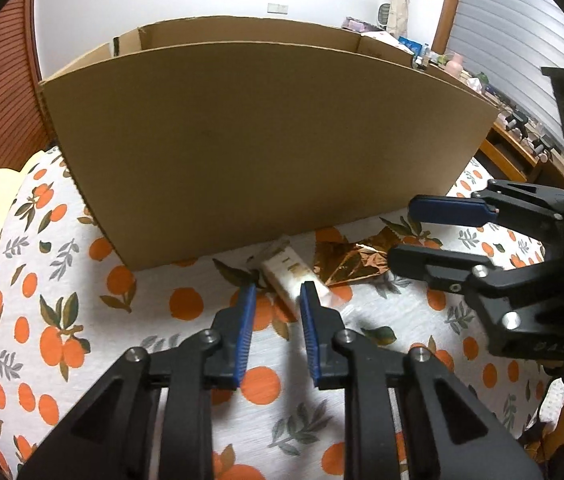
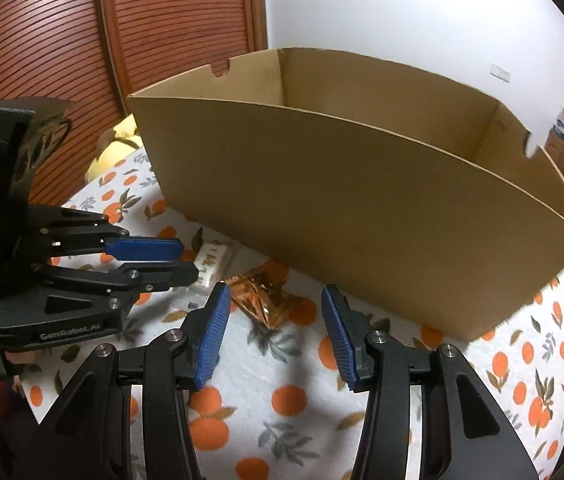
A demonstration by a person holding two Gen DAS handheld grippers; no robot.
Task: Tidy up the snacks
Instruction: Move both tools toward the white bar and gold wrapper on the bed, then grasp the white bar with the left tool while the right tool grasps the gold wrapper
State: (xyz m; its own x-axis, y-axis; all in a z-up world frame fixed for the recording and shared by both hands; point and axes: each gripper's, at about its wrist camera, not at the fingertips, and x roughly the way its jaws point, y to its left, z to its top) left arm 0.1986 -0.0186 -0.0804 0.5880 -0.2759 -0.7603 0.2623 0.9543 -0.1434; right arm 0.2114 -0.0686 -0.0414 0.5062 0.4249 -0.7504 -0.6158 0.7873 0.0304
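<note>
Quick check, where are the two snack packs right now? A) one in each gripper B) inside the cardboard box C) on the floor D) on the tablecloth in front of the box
D: the white snack pack and the copper foil packet lie on the orange-print tablecloth just in front of the cardboard box; the left gripper and right gripper have open jaws holding nothing.

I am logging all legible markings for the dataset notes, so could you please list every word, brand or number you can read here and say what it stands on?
"GenRobot.AI": raised lettering on the body of the left gripper, right wrist view.
"DAS": partial raised letters on the body of the right gripper, left wrist view; the rest is cut off.
White snack packet: gold print, too blurred to read.
Copper foil snack packet: no readable text.
Cardboard box: no print visible.
</note>
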